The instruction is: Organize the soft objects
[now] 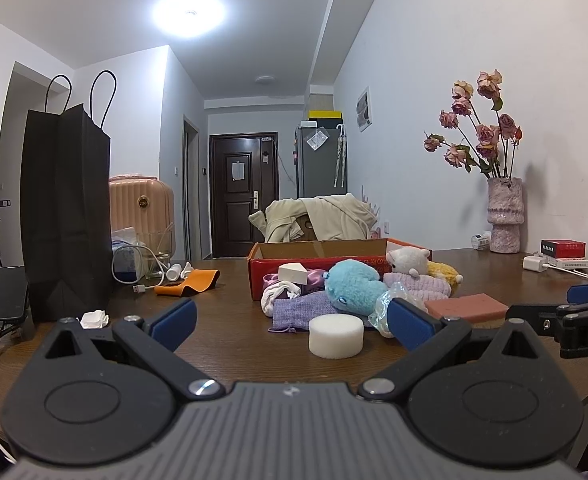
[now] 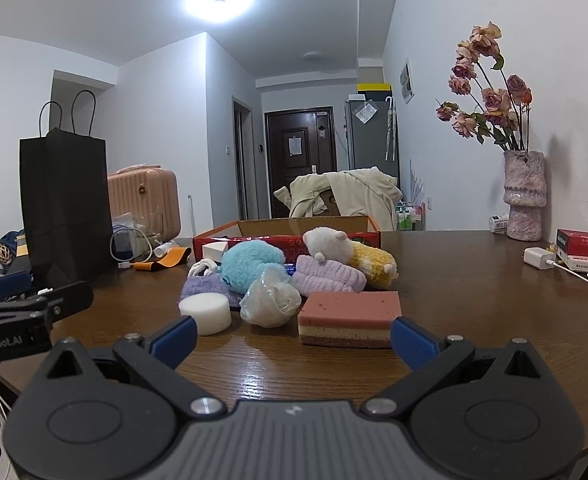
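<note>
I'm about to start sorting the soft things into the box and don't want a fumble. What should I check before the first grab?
1. Left gripper open and holding nothing: ok.
2. Right gripper open and holding nothing: ok.
3. Red cardboard box open on top, behind the pile: ok.
4. Room inside the box: cannot tell, its floor is hidden.
5. White round sponge stands apart at the pile's front, easy to reach: ok.
6. Layered pink sponge lies flat just ahead of the right gripper: ok.

Soft items lie heaped before the red box [image 2: 336, 240]: blue plush [image 2: 250, 264], white plush [image 2: 328, 242], round foam [image 2: 206, 312], layered sponge [image 2: 348, 318] (flat, nearest).
</note>
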`<state>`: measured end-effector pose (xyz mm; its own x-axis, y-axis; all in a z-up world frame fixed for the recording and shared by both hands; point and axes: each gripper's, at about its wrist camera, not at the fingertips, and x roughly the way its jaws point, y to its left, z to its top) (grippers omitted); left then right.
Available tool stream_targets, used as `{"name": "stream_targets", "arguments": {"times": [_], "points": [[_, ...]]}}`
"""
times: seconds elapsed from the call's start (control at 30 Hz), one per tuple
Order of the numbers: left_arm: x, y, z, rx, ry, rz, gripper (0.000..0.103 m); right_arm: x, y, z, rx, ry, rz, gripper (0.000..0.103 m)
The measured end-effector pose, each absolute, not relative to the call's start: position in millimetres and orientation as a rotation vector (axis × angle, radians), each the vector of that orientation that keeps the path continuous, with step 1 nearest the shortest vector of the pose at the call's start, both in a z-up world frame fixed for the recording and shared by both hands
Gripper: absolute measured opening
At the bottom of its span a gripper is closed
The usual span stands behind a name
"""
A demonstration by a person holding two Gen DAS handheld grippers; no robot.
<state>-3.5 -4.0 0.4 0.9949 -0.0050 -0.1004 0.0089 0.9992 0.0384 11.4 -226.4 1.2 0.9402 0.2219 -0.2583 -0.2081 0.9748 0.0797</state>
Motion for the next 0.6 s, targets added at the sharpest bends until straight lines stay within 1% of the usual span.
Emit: {"name": "stream_targets", "arguments": {"times": [0.6], "points": [[-1.3, -3.3, -1.3, 0.036, 0.107, -0.006, 0.103, 14.3, -227.6, -1.7, 0.044, 0.271, 0.224, 0.103]]}}
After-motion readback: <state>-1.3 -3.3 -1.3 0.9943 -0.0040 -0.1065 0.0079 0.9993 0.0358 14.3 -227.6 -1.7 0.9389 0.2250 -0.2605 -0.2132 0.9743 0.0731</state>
